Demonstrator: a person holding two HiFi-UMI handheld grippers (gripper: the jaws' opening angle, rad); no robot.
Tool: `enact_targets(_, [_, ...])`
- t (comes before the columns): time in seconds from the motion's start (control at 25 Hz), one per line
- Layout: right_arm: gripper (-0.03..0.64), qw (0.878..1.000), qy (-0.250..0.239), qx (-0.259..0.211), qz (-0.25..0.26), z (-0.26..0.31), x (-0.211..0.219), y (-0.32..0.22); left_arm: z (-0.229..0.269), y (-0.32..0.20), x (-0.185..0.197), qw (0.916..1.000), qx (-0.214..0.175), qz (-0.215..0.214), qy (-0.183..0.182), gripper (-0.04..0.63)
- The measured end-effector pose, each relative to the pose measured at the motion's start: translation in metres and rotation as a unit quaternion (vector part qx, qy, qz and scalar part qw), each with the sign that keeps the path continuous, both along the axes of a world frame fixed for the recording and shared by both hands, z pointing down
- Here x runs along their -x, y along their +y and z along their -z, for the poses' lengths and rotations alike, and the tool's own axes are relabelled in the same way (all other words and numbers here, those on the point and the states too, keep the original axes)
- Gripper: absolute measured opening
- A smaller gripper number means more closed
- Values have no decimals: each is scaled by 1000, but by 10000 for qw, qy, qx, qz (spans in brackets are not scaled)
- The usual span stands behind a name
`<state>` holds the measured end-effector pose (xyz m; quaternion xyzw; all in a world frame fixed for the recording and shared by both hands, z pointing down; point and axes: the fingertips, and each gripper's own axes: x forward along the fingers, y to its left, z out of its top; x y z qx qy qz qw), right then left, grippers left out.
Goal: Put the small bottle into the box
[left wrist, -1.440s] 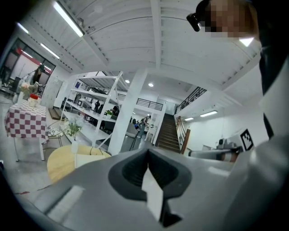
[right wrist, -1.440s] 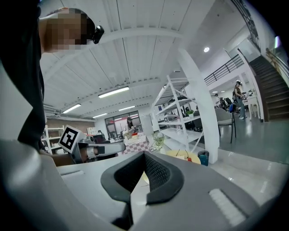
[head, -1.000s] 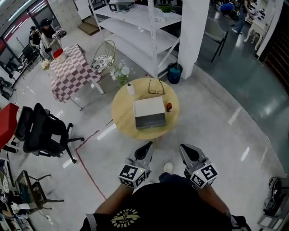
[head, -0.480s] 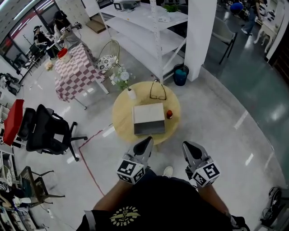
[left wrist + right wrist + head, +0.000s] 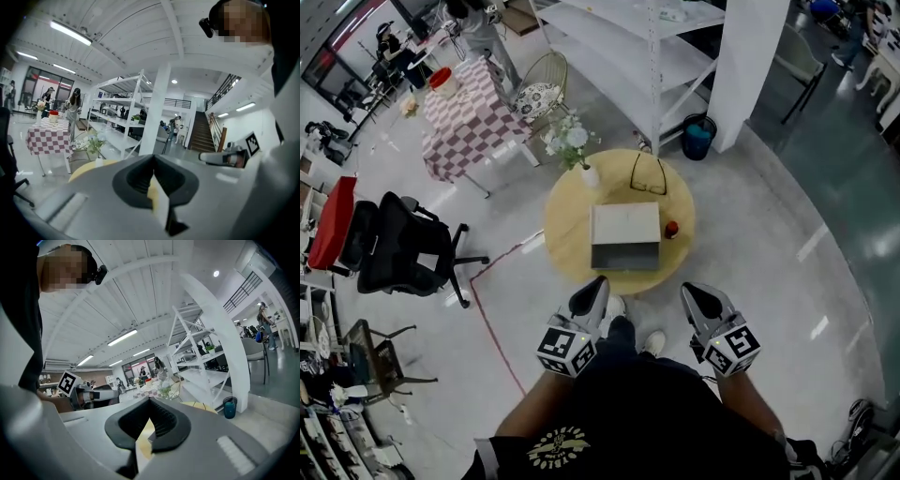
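My left gripper (image 5: pixel 596 286) and right gripper (image 5: pixel 691 293), both closed and empty, approach the table (image 5: pixel 565 217). The small bottle (image 5: pixel 671 230) stands just right of the box (image 5: pixel 625 236); it is probably light, rigid and easily tipped, so I'd pinch its body.

One table (image 5: pixel 567 225), one box (image 5: pixel 625 230), one small bottle (image 5: pixel 671 229), one vase (image 5: pixel 591 176), one office chair (image 5: pixel 394 253).

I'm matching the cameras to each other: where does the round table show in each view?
Head view: round table at centre.
Left gripper view: its yellow edge, lower left.
Right gripper view: its yellow edge, low, right of centre.
Shared landmark: white shelf rack behind it.
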<state>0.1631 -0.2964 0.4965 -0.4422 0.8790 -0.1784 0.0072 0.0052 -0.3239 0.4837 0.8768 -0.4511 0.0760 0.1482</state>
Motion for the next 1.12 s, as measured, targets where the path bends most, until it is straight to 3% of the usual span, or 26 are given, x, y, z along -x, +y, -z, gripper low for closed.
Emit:
enact_targets(0.32, [5, 9988, 430, 229, -9, -24, 11, -52, -29, -45, 29, 9994, 290, 171, 109, 0])
enact_targets(0.64, [5, 9896, 968, 845, -642, -81, -8, -130, -57, -126, 37, 9979, 632, -127, 96, 0])
enact_targets(0.84, [6, 9769, 1379, 1440, -771, -149, -12, -171, -76, -166, 39, 9960, 819, -340, 38, 0])
enact_targets(1.12, [143, 9406, 2305, 2344, -845, -253, -25, -202, -98, -198, 67, 9932, 1097, -351, -142, 0])
